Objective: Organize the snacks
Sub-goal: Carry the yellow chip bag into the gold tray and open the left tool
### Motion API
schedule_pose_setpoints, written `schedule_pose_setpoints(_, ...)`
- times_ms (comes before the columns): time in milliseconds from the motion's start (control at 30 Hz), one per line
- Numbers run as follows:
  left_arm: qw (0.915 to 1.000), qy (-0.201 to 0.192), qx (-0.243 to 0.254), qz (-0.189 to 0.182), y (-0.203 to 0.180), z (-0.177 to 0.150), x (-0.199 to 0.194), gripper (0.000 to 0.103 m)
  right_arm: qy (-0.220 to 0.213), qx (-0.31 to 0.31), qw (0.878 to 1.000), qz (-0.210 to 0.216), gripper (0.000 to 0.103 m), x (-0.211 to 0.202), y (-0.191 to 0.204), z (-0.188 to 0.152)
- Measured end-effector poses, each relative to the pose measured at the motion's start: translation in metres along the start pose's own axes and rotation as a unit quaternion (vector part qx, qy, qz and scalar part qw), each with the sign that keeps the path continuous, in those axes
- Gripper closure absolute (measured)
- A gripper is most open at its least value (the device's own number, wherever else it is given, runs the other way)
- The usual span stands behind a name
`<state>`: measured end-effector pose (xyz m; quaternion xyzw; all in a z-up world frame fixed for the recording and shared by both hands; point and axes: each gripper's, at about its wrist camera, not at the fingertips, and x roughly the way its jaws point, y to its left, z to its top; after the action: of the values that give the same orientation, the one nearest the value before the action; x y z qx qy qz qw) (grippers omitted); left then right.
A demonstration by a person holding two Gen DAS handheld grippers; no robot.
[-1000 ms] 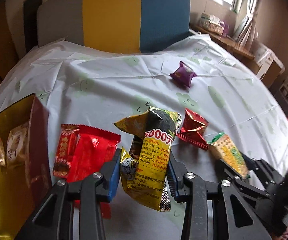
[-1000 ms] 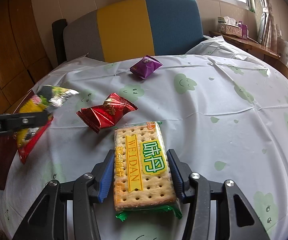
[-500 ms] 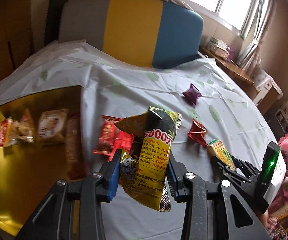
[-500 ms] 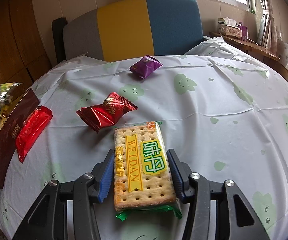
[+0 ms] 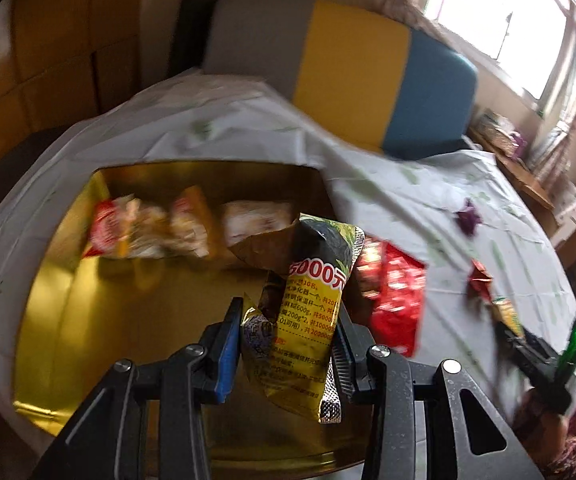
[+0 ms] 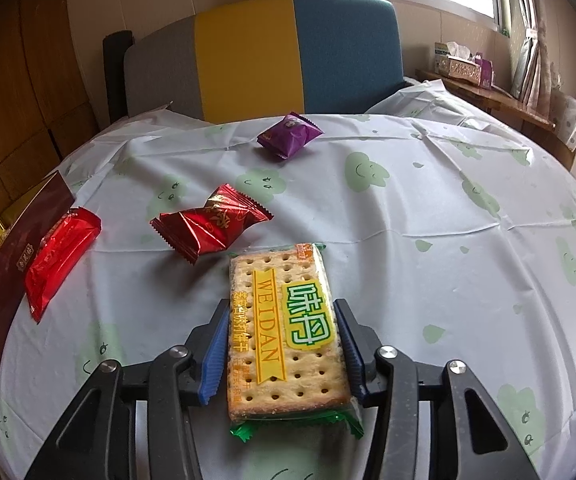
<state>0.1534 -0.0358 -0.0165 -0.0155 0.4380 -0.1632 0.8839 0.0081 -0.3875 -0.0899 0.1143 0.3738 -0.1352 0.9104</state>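
My left tongs point(image 5: 285, 344) pinch the yellow snack bag point(image 5: 308, 312) above the gold box point(image 5: 87, 300), ready to drop it in, while my right tongs point(image 6: 281, 350), jaws just closing, clasp the cracker pack point(image 6: 283, 332) on the counter point(image 6: 428, 240).

The transparent rectangular cracker packet point(image 6: 285, 336) is showing "WEIDAN" in brown capitals along a yellow banner, with two green Chinese characters on a yellow-green patch beside it. The crumpled yellow-and-black foil snack bag point(image 5: 308, 312) is displaying "5000" in large red figures, with small red print beneath including "600g" and "200g". Gold lettering on the dark maroon box wall point(image 6: 15, 264) is proving too small to read.
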Motion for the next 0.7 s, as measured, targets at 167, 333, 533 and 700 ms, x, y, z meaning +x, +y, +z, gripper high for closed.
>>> schedule_pose_setpoints(167,0.9989,0.013,-0.036,0.027,0.043,-0.008,0.005,0.062,-0.008,0.013,1.000,-0.011,0.053,-0.003,-0.005,0.000)
schedule_pose_setpoints(333,0.9959,0.028,-0.067,0.055,0.083,-0.015,0.011,0.062,-0.014,0.020,0.999,-0.024,0.053,-0.005,-0.007,0.000)
schedule_pose_setpoints(533,0.9921,0.036,-0.086,0.084,0.113,-0.019,0.017,0.062,-0.010,0.019,0.999,-0.031,0.053,-0.004,-0.007,0.000)
schedule_pose_setpoints(700,0.9902,0.036,-0.074,0.112,0.127,-0.016,0.022,0.062,-0.008,0.017,0.999,-0.035,0.053,-0.003,-0.006,0.000)
